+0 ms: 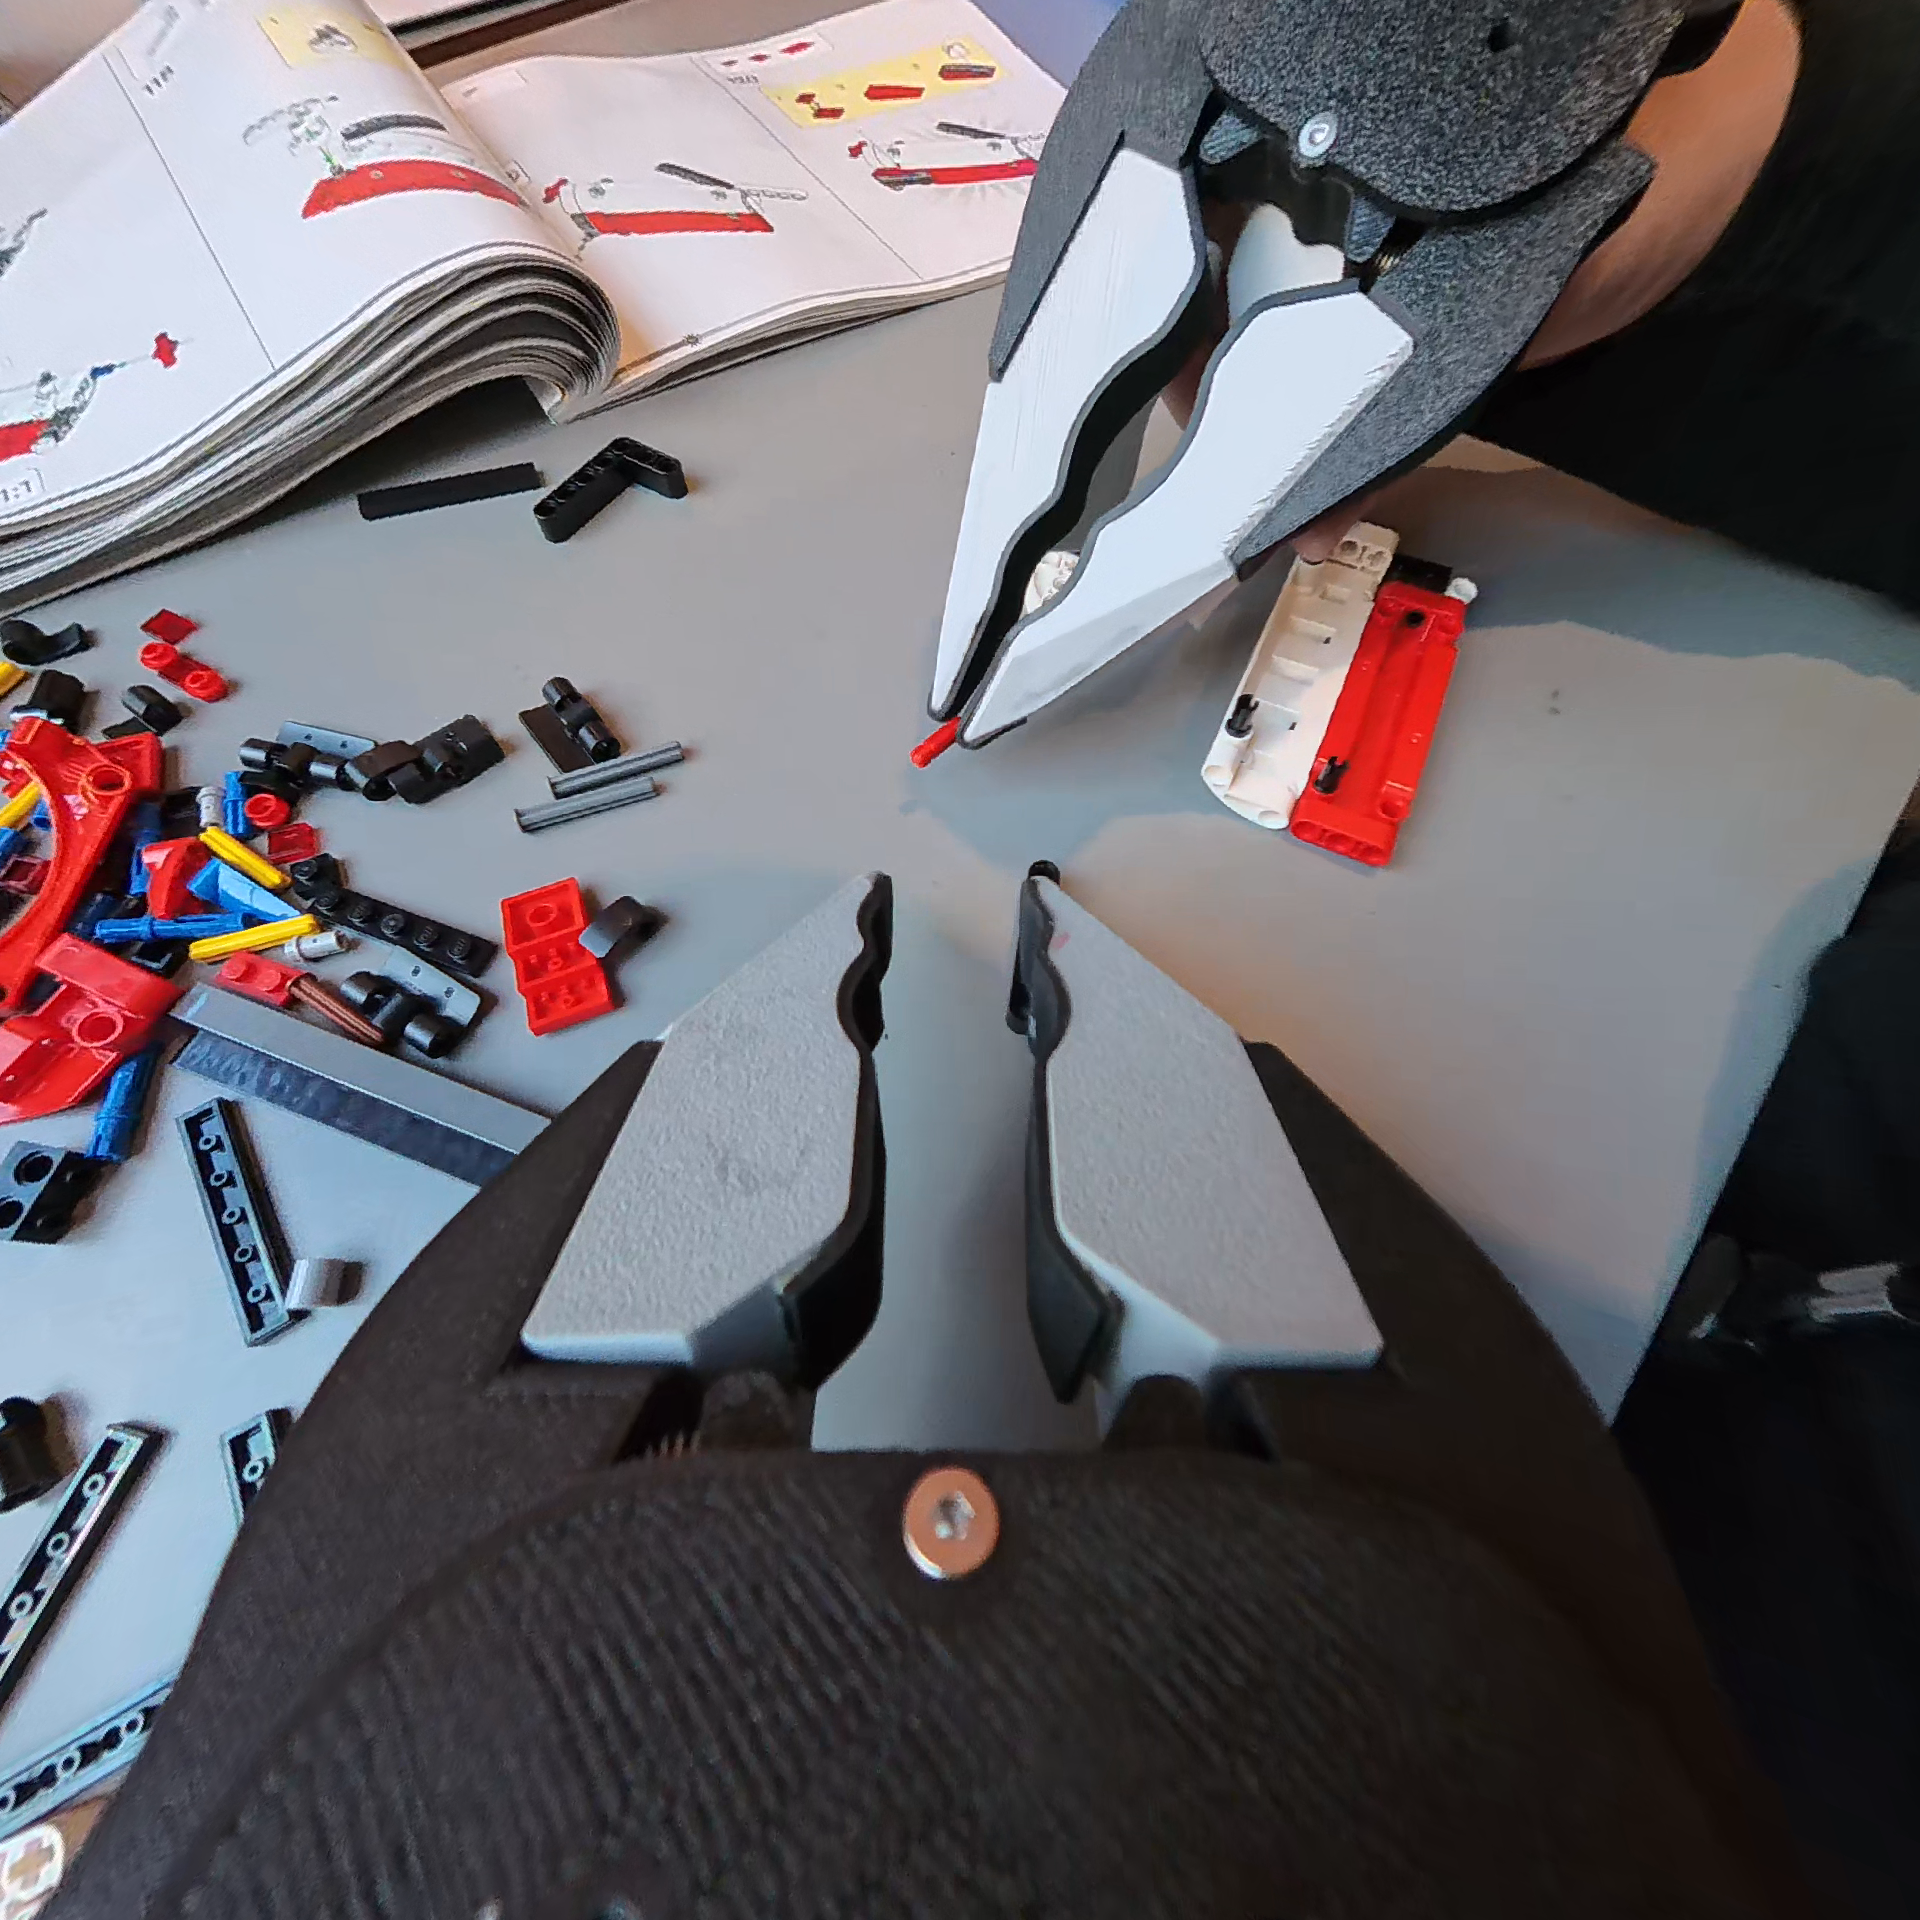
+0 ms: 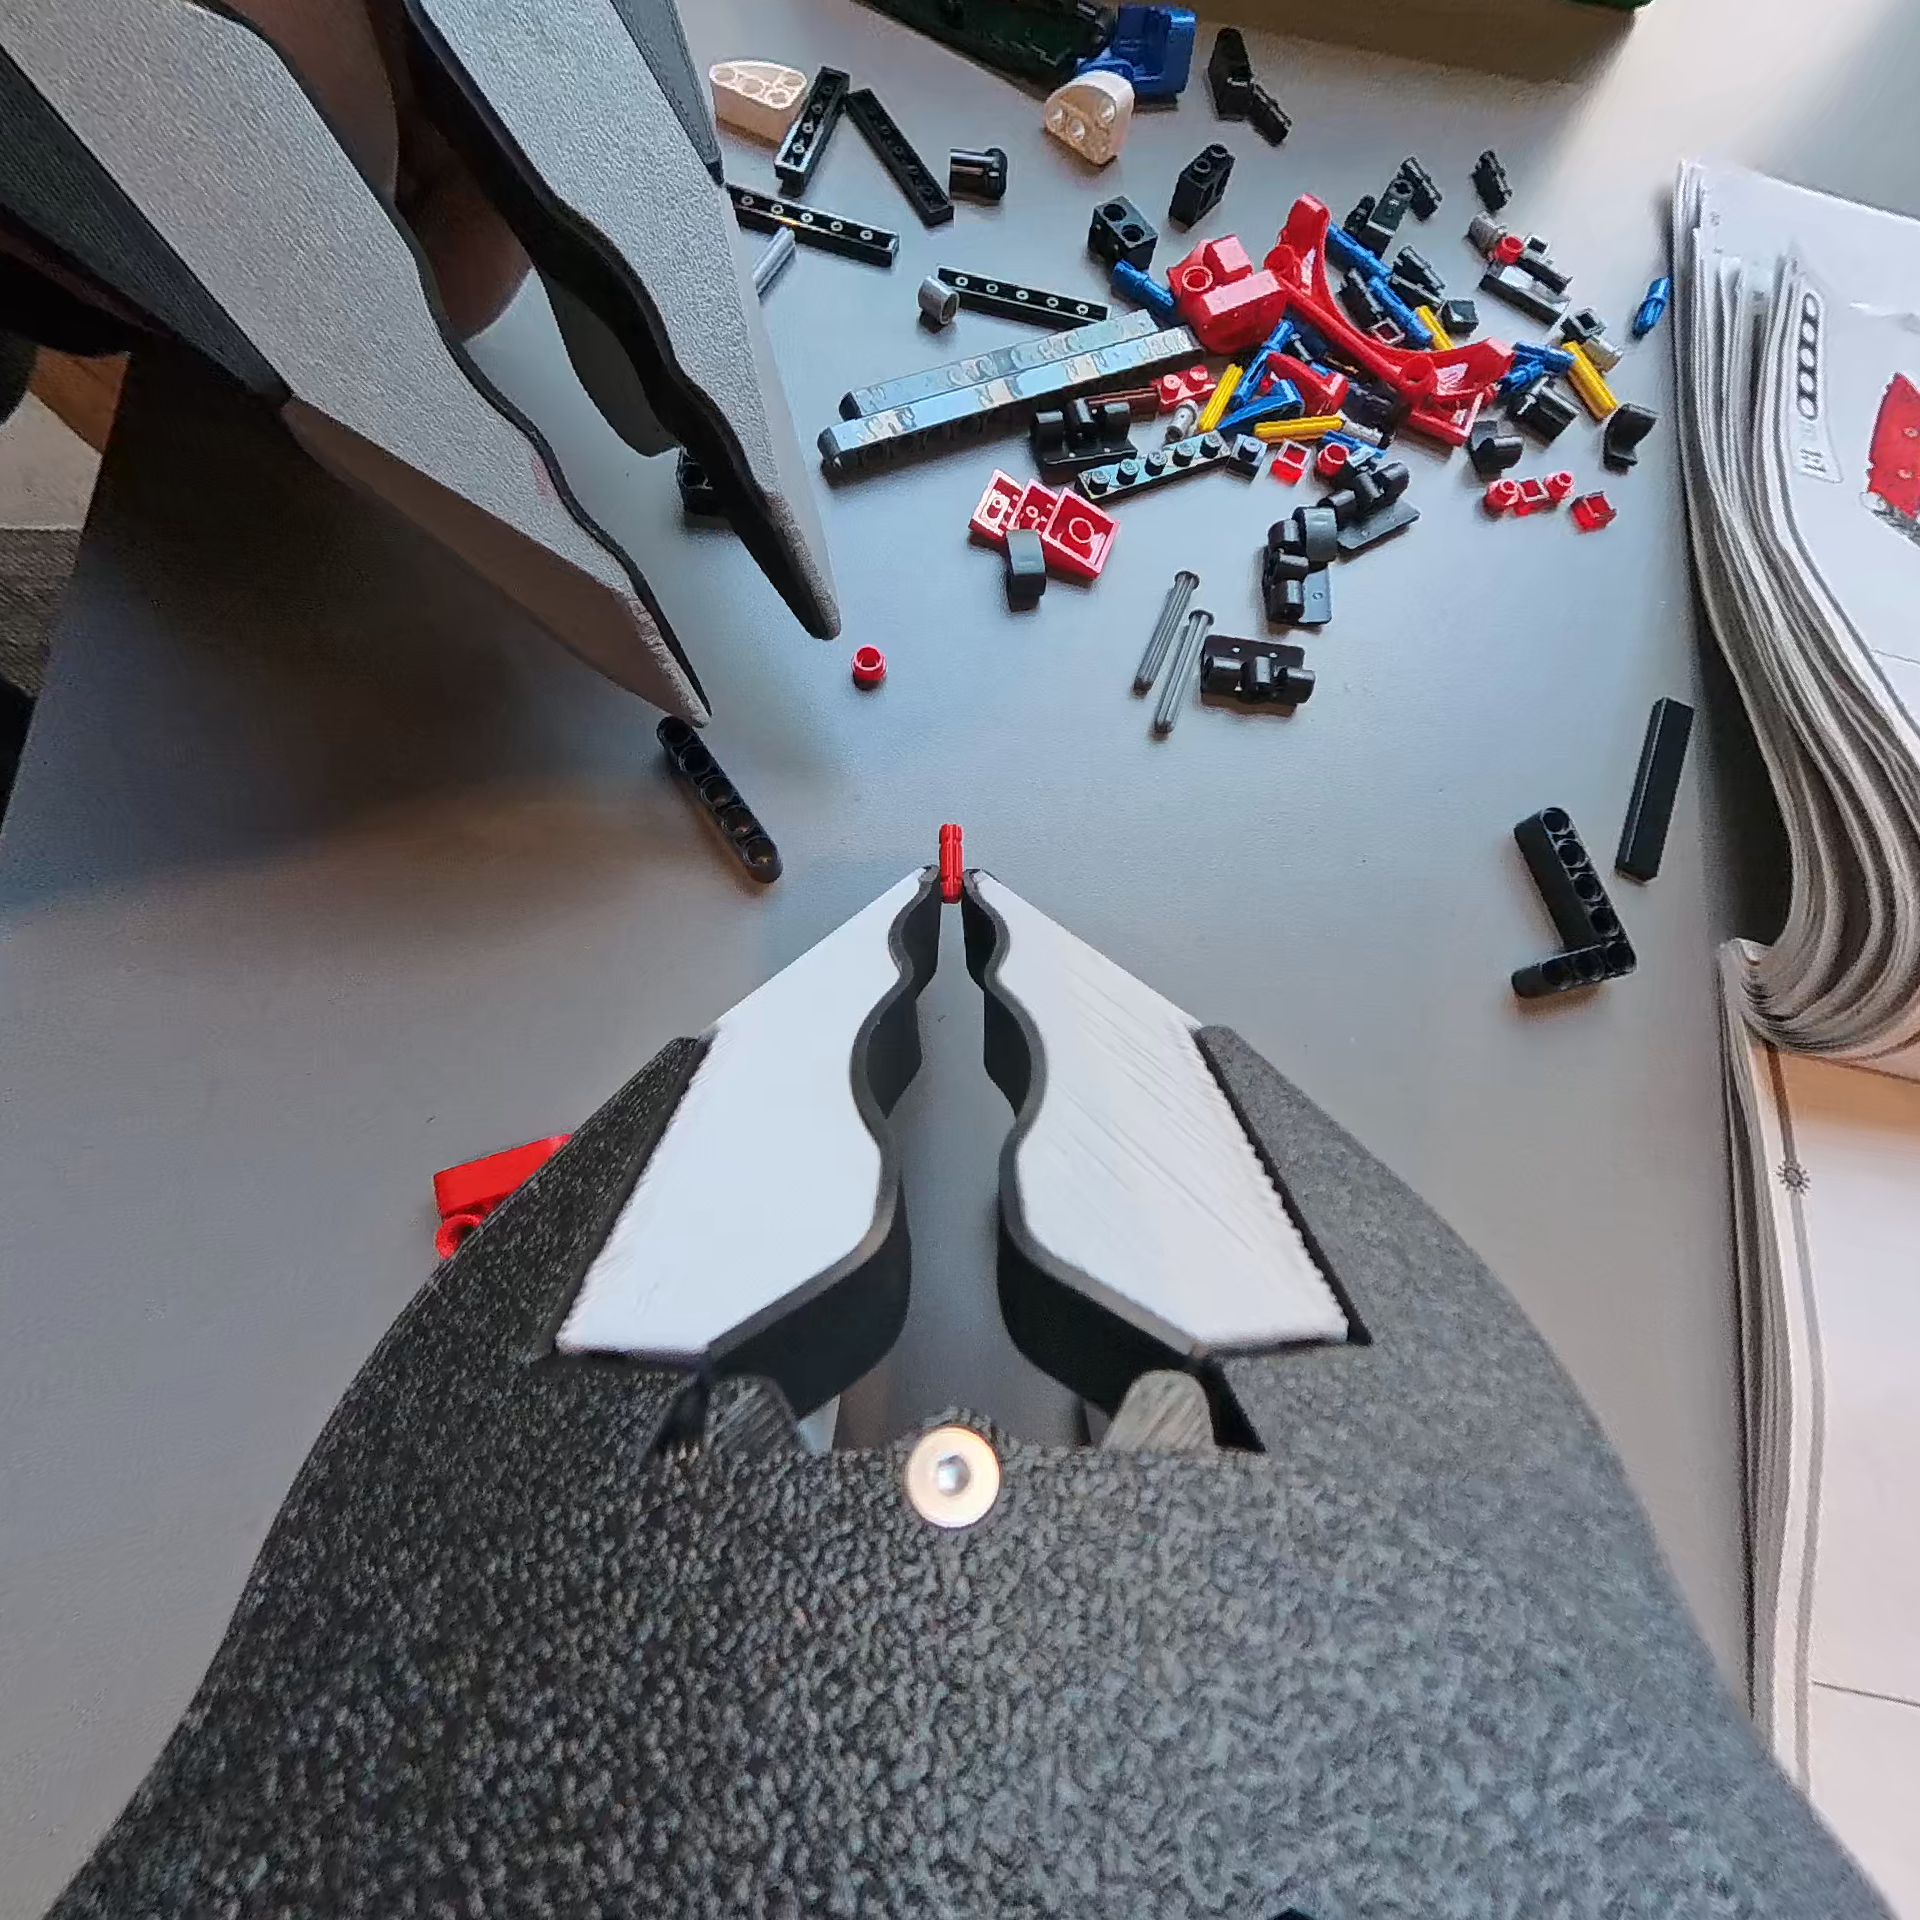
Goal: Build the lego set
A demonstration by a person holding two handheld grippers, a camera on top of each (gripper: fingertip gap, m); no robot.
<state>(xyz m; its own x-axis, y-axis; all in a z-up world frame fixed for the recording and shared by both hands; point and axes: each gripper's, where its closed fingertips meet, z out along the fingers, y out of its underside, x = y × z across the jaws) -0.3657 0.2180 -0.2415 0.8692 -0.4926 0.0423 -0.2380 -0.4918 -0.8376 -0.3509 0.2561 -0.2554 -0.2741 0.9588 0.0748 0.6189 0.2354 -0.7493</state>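
My right gripper [image 2: 948, 883] is shut on a small red pin [image 2: 949, 854] that sticks out past its tips, just above the grey table. In the left wrist view the right gripper [image 1: 954, 717] and the red pin [image 1: 932, 743] sit centre right. A white and red panel assembly [image 1: 1340, 707] lies behind the right gripper; its red corner [image 2: 488, 1184] shows beside it. My left gripper [image 1: 961, 883] is open and empty, and hovers opposite the right one [image 2: 758, 670]. A small red round bush [image 2: 867, 665] and a black beam [image 2: 720, 800] lie by its tips.
A pile of loose red, black, blue and yellow pieces [image 1: 208, 883] [image 2: 1351, 343] lies past the grippers. An open instruction booklet [image 1: 312, 260] [image 2: 1818, 623] lies beside it. A black L-shaped beam [image 2: 1574, 914] and two grey axles [image 2: 1174, 644] lie apart. The table edge [image 1: 1766, 1143] runs close by. My hands' fingertips stand some 5 centimeters from each other.
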